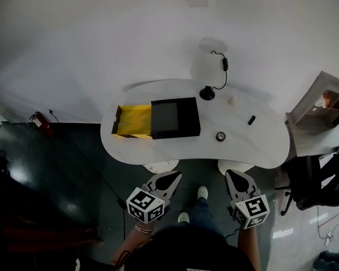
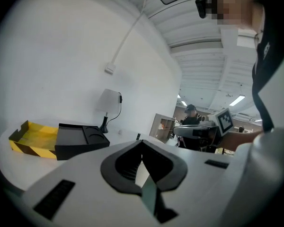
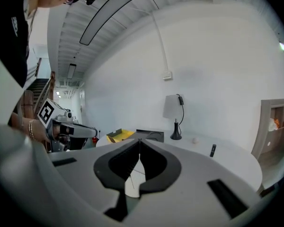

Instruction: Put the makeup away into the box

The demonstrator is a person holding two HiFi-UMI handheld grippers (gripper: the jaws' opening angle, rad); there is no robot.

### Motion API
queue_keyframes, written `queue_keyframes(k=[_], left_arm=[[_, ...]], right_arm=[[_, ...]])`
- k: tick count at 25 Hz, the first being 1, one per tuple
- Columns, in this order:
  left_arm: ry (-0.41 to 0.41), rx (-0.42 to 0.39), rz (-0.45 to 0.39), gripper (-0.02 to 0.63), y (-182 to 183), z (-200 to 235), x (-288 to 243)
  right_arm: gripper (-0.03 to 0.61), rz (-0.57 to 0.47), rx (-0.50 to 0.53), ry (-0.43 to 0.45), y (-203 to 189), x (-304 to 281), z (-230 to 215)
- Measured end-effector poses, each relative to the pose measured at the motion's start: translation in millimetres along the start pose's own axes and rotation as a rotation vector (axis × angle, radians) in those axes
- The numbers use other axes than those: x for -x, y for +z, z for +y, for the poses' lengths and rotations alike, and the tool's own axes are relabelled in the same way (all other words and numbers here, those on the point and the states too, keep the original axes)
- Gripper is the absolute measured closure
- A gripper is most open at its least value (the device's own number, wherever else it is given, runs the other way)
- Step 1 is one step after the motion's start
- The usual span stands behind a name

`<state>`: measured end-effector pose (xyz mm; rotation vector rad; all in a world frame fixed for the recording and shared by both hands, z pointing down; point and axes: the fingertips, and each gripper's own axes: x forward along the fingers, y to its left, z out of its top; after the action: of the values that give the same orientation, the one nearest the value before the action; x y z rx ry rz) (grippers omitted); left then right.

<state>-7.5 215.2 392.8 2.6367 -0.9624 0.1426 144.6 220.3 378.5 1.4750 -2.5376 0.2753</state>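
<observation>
Makeup lies loose on the right half of the white bench (image 1: 260, 148): a small round pot (image 1: 220, 136) near the front edge, a dark tube (image 1: 251, 119) further back, and a pale ball (image 1: 233, 100) beside the lamp (image 1: 208, 66). All three sit well apart from the black box (image 1: 175, 117) on the left half. The box is open at the top, its moulded wells showing, with a yellow tray (image 1: 133, 121) jutting from its left side, so it looks ready to receive them. The left gripper (image 1: 175, 176) and right gripper (image 1: 233, 174) hang short of the bench's near edge, above the floor. Both have their fingers (image 3: 117, 165) clenched on nothing. That suits an approach, since nothing is within reach. The right gripper is nearer the pot and seems the likelier to start.
</observation>
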Motion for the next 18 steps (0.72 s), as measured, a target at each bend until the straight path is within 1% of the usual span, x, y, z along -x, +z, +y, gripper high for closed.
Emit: queue_keyframes(k=[4,8,13,18], left_arm=[[0.01,-0.008,0.004,0.6,5,16,-19],[0.035,0.016,0.013,0.6,8,37,-41],[0.04,0.008,0.025,0.6,21,63,-86],[0.048,0.004,0.017,0.6,40,80,-118]], right_arm=[[0.558,0.02,0.018,0.018,0,-25,-19],[0.558,0.029,0.022,0.066,6,-55,-37],[0.558,0.045,0.074,0.092,20,-92,-75],[0.558,0.08,0.066,0.101,22,-114,-112]])
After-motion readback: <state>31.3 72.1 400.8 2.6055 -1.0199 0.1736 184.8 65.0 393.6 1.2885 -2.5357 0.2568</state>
